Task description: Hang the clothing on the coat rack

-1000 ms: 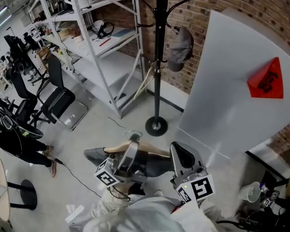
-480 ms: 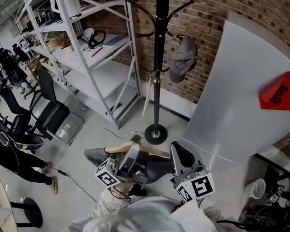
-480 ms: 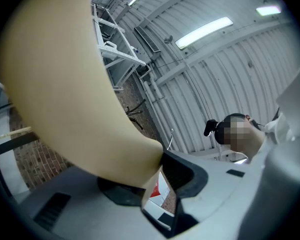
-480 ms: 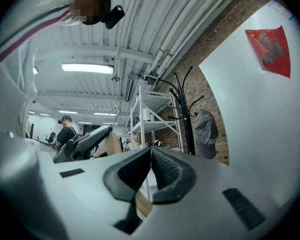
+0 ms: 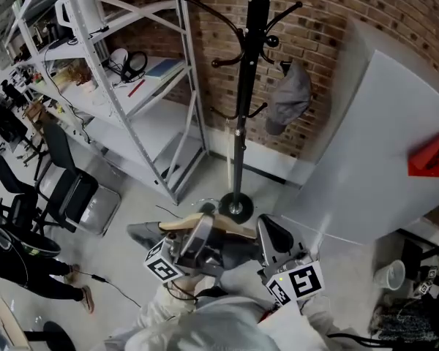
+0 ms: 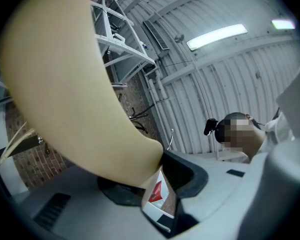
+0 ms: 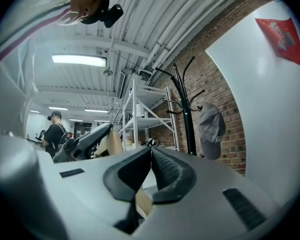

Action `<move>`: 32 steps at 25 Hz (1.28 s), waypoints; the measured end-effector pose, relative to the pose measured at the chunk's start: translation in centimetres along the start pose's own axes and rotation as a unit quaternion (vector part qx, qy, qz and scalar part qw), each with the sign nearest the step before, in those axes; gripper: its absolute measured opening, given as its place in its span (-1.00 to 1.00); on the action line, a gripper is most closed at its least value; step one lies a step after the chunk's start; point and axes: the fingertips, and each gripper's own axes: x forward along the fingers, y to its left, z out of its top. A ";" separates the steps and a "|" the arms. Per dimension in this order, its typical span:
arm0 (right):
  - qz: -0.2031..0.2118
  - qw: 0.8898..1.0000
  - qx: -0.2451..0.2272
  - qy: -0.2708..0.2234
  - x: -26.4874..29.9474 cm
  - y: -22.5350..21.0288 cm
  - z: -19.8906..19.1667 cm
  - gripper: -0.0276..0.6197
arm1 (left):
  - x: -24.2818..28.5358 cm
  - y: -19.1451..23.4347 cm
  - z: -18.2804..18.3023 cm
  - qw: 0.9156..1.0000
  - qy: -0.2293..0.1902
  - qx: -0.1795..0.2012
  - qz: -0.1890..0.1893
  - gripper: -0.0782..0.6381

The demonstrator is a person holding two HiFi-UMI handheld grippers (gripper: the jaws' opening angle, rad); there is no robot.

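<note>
A black coat rack stands by the brick wall, with a grey cap on one hook. Low in the head view I hold a wooden hanger with dark grey clothing draped on it. My left gripper is shut on the hanger near its hook; its broad tan wood fills the left gripper view beside the gripper. My right gripper sits at the hanger's right end. Its jaws meet at the tips, with tan wood in the gap lower down. The rack and cap lie ahead.
A white metal shelf unit stands left of the rack. A large white panel with a red triangle leans at the right. Office chairs and a person are at the left. A paper cup sits at the lower right.
The head view has swung towards the rack, which now stands more upright and central. Both grippers keep their place and their hold on the hanger.
</note>
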 end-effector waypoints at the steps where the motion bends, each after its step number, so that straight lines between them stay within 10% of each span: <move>1: -0.003 1.000 0.000 0.001 0.7 0.3 -0.1 -0.84 | -0.1 0.4 0.6 1.000 0.002 -0.004 -0.002 -0.41; 32: -0.079 0.997 0.004 0.009 10.6 -2.6 -2.0 -0.84 | 1.8 10.4 6.1 0.997 0.037 -0.071 -0.020 -0.41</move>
